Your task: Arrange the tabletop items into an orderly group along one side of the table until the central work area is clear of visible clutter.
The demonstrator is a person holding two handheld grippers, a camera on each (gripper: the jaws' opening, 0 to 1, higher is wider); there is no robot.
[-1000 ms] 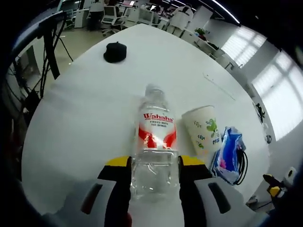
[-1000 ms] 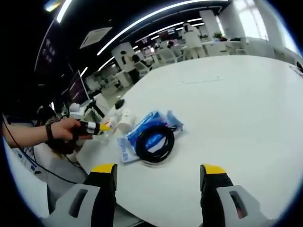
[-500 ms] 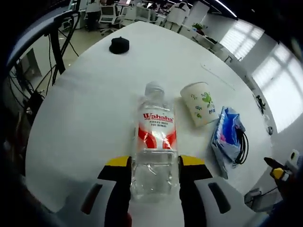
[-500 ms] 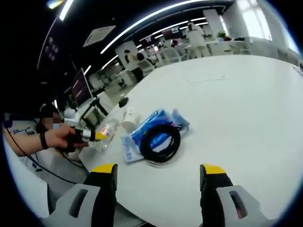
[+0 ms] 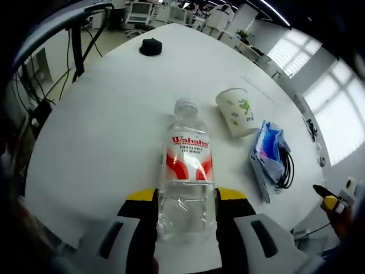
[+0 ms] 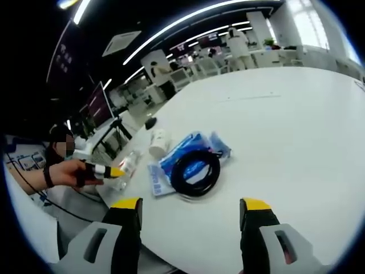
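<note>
While the left gripper grasps a bottle, the scene reads:
Left gripper (image 5: 186,197): jaws clenched on the lower body of the clear water bottle (image 5: 186,171), cap pointing to 12 o'clock in the left gripper view.
Water bottle: red-and-white label, held above the near part of the white table (image 5: 102,125).
Paper cup (image 5: 236,112): lying on its side at 1 o'clock from the bottle, apart from it.
Blue packet (image 5: 268,151): at 3 o'clock from the cup, with a black cable coil (image 6: 195,172) resting on it.
Black cap-like object (image 5: 150,47): far across the table at 11 o'clock.
Right gripper (image 6: 192,216): released, jaws wide apart over the table edge, nothing between them.
</note>
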